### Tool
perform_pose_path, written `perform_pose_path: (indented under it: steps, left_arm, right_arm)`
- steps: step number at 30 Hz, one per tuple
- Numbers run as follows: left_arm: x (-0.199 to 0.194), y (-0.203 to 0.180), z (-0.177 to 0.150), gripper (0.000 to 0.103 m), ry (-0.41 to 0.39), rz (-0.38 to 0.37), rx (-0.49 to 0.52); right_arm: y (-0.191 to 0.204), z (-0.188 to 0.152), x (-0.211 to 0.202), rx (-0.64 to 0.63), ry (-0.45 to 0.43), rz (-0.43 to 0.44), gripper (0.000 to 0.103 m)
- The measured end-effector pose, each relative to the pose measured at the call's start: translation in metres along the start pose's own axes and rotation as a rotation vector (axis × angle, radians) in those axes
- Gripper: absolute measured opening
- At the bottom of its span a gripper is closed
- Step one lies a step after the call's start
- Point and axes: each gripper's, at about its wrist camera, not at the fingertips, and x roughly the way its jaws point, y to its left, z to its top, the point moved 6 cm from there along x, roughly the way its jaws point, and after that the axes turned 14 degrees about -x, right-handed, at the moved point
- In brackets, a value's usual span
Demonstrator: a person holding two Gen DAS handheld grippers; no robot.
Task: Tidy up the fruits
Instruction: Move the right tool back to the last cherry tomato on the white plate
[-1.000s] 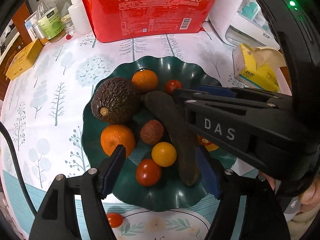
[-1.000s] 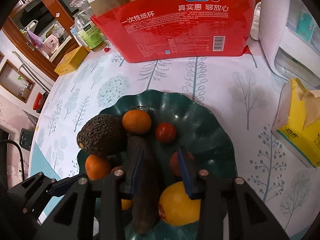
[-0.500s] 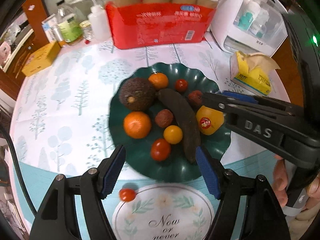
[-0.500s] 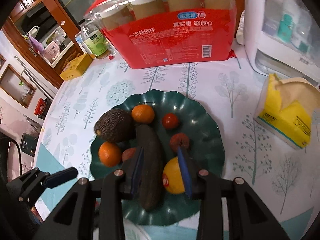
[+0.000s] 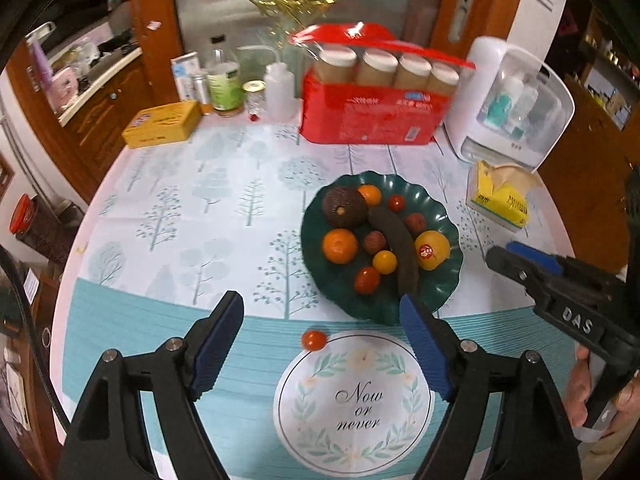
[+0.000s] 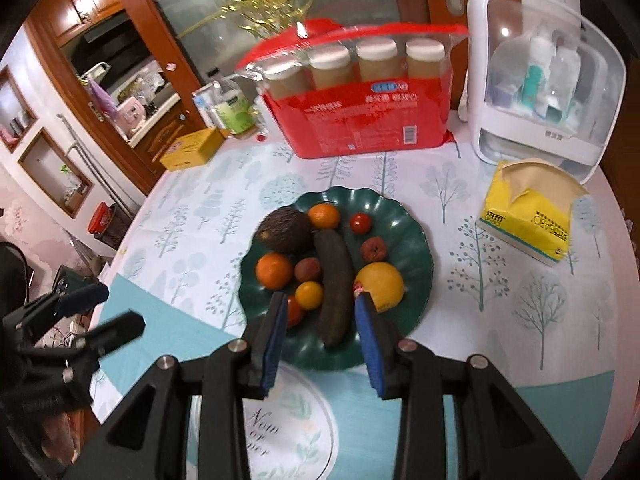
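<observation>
Your left gripper [image 5: 320,344] hung above the table with its ribbed blue pads [image 5: 218,344] wide apart; the jaws had just been opening, and nothing lay between them. Your right gripper [image 6: 320,336] stood narrower, its pads parted and empty. Ahead of both tools sat the scalloped dark green plate [image 5: 448,280], glossy and wavy at the rim. It carried a pebbled dark avocado [image 5: 343,206], a long, dull, blackened fruit [image 5: 394,244], two smooth oranges [image 5: 339,245], a yellow fruit with a red sticker [image 5: 432,249], two rough brownish lychees [image 5: 375,242] and several shiny cherry tomatoes [image 5: 367,280]. One loose tomato [image 5: 314,340] lay on the printed tablecloth [image 5: 180,220], between the left pads in that view and apart from the plate. In the right wrist view the left pad cut off the nearest tomato on the plate, and the loose one was out of sight. Your hand [image 5: 588,396] showed only partly at the frame's edge.
</observation>
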Motion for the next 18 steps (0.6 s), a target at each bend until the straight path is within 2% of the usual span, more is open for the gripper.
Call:
perform_pose_path:
  steps: [6,11,14,18]
  left_arm:
    - [-0.019,0.020,-0.017,0.080,-0.083,0.028,-0.020]
    - [-0.013,0.052,-0.033,0.082,-0.160,0.098,-0.050]
    - [0.001,0.071,-0.045,0.083,-0.164,0.118,-0.081]
    - [0.038,0.103,-0.066,0.083,-0.092,0.139,-0.138]
  right_arm:
    - [0.032,-0.016,-0.020,-0.043,-0.036,0.016,0.036]
    - [0.062,-0.034,-0.007,-0.080,-0.037,0.041,0.036]
    - [0.079,-0.045,0.013,-0.101,-0.017,0.067,0.036]
    - [0.100,-0.062,0.053,-0.129,0.028,0.090,0.036]
